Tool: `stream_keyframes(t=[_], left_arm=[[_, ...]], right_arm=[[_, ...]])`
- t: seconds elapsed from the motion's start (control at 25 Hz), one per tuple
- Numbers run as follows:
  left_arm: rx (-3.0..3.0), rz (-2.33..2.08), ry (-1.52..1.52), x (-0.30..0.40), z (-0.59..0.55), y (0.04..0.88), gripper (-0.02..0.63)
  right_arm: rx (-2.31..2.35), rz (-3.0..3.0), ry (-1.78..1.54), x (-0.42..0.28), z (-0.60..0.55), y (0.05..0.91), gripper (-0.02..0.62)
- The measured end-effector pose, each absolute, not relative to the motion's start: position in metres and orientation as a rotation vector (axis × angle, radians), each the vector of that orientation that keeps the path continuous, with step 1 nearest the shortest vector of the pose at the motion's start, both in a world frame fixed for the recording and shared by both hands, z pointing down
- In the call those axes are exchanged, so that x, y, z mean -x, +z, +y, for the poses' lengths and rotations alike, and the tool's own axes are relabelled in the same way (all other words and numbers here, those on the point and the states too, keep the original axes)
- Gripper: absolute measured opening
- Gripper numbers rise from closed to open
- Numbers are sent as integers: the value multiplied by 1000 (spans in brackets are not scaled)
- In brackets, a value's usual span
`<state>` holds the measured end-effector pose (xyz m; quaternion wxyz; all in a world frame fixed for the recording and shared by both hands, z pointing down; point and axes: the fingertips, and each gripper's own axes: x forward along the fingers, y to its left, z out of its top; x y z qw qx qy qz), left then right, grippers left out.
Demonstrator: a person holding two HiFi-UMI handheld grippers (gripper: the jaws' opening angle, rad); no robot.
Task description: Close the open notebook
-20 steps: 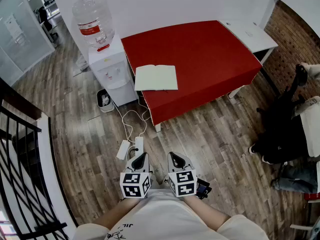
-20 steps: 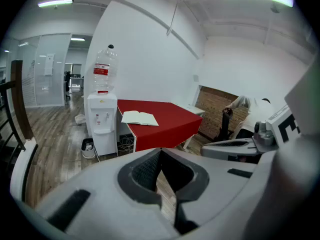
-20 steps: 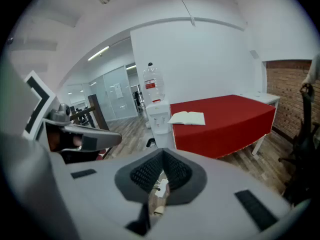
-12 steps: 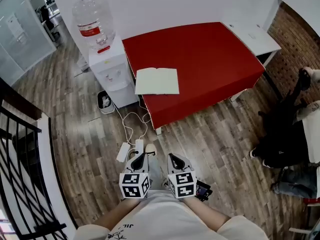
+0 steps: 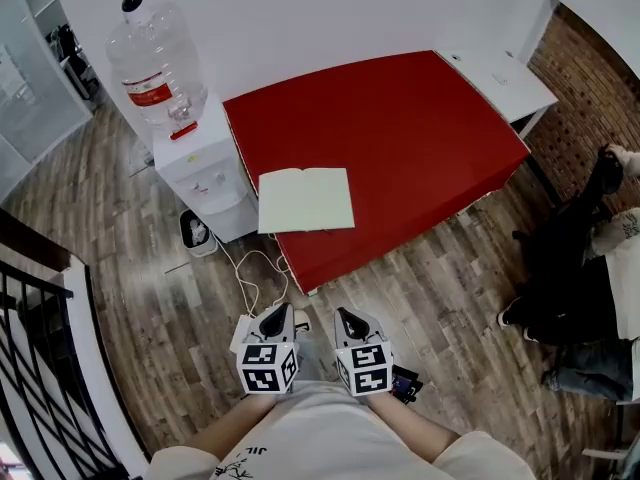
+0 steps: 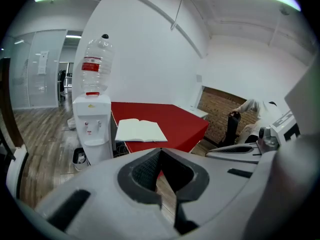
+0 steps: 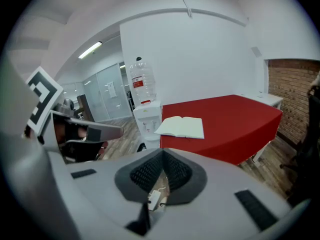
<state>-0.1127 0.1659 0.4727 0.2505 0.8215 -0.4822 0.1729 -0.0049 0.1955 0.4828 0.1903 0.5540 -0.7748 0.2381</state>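
notebook (image 5: 305,200) open, pages up, flat on red table (image 5: 420,118) by its near-left corner. Long axis runs left-right along the table's near edge. bottle (image 5: 152,60) has a red label, print unreadable. left gripper (image 5: 281,315) and right gripper (image 5: 344,317) both closed, empty, over floor (image 5: 450,268), well short of notebook.

White wall (image 5: 330,8), wood-plank floor (image 5: 130,268) — red table (image 5: 400,118), water dispenser (image 5: 198,176) beside it; brick wall (image 5: 590,78) right.

The table (image 5: 400,118) and notebook (image 5: 305,200) are seen steeply from overhead — and are faced from low down, well back, by both gripper views.
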Motion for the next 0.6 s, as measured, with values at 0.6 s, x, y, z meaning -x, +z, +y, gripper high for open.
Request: stream_keyframes(t=[0.6], left_arm=[[-2321,-1200,486,110,15,459,6]], right_arm=[[-1648,-2113,627,13,51,463,6]])
